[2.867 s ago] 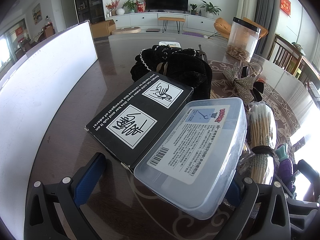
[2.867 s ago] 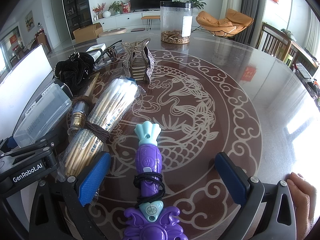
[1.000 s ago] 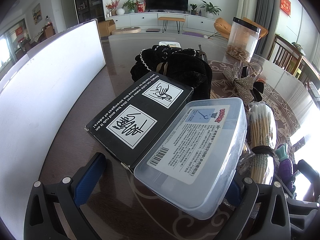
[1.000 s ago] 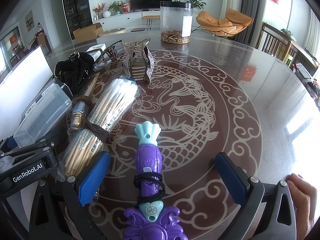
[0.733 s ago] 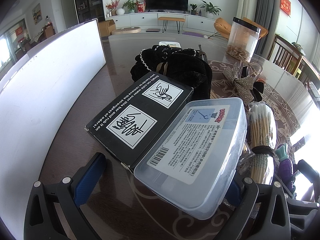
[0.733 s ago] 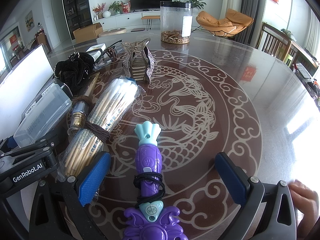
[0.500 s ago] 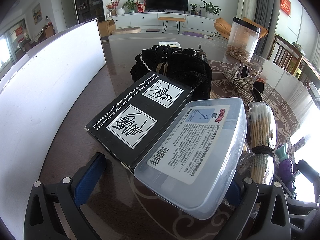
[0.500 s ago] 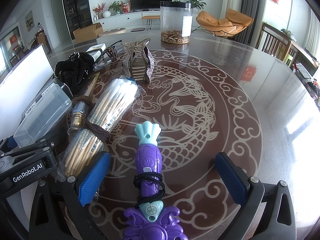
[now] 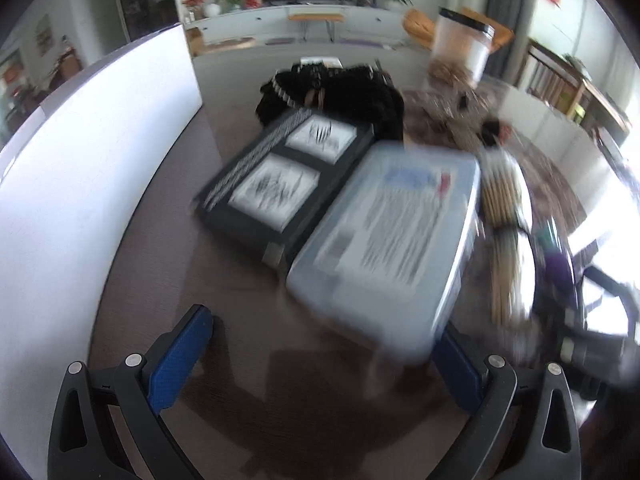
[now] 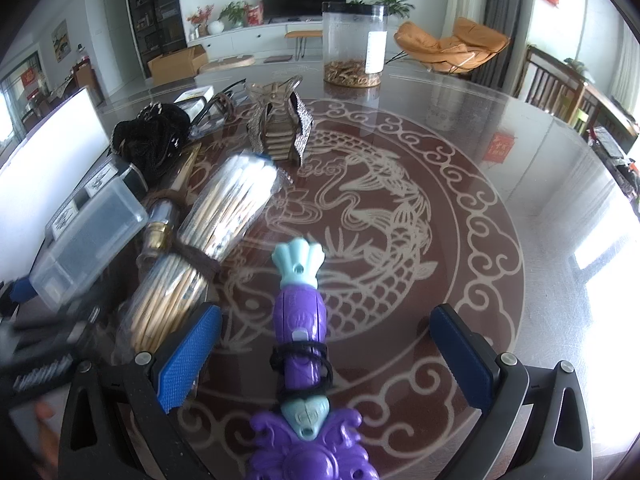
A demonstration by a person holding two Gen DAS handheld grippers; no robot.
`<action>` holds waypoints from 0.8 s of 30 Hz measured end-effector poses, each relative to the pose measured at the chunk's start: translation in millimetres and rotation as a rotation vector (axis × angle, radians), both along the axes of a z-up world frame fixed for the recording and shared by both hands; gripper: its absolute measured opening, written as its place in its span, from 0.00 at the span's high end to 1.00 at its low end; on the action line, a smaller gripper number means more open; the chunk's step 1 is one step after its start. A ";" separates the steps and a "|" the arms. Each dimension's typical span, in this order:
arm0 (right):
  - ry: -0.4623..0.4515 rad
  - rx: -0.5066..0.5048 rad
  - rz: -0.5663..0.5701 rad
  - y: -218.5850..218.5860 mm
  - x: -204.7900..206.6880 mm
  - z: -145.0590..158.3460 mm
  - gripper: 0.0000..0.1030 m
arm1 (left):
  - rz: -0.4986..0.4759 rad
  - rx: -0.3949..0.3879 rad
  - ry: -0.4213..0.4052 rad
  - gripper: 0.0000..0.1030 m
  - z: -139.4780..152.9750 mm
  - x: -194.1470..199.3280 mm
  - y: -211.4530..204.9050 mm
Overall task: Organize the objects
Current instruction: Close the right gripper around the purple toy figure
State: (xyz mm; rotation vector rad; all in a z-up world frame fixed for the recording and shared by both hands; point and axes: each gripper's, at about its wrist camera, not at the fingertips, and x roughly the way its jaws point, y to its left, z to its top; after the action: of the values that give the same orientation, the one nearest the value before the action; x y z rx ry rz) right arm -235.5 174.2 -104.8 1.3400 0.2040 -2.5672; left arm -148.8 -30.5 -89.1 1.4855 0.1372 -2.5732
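Note:
My left gripper (image 9: 320, 356) is open and empty, just short of a clear plastic box (image 9: 392, 240) that lies beside a black box (image 9: 284, 176); this view is blurred. My right gripper (image 10: 326, 354) is open, with a purple toy wand (image 10: 300, 320) lying between its fingers on the table, not gripped. A bundle of cotton swabs (image 10: 216, 216) tied with a brown band lies left of the wand and shows in the left wrist view (image 9: 504, 216). The clear box also shows in the right wrist view (image 10: 88, 236).
A white board (image 9: 88, 176) stands along the left. A black fabric pouch (image 9: 332, 88), a ribbon-tied stack (image 10: 280, 128), a small glass bottle (image 10: 158, 228) and a tall clear jar (image 10: 354, 44) stand on the dark dragon-patterned table (image 10: 440, 208).
My left gripper has pulled back and risen, so the boxes sit farther ahead and the view blurs. The right gripper has shifted slightly. The hand at its lower right is gone.

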 end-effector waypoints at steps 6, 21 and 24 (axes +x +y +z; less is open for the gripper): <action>-0.065 -0.094 0.070 38.1 21.8 13.0 0.00 | -0.037 -0.007 0.034 0.00 2.3 83.2 -13.0; -0.123 0.013 0.201 5.4 11.6 16.4 0.78 | -0.046 0.104 0.054 0.00 19.2 52.0 -11.7; -0.120 0.048 0.233 12.1 29.2 18.3 0.78 | -0.077 0.115 0.090 0.00 26.2 22.8 -0.1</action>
State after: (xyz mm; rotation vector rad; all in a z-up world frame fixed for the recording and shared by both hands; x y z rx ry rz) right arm -206.3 186.3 -86.4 1.3917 0.3782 -2.2966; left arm -126.0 -30.5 -62.9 1.4398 0.2486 -2.7371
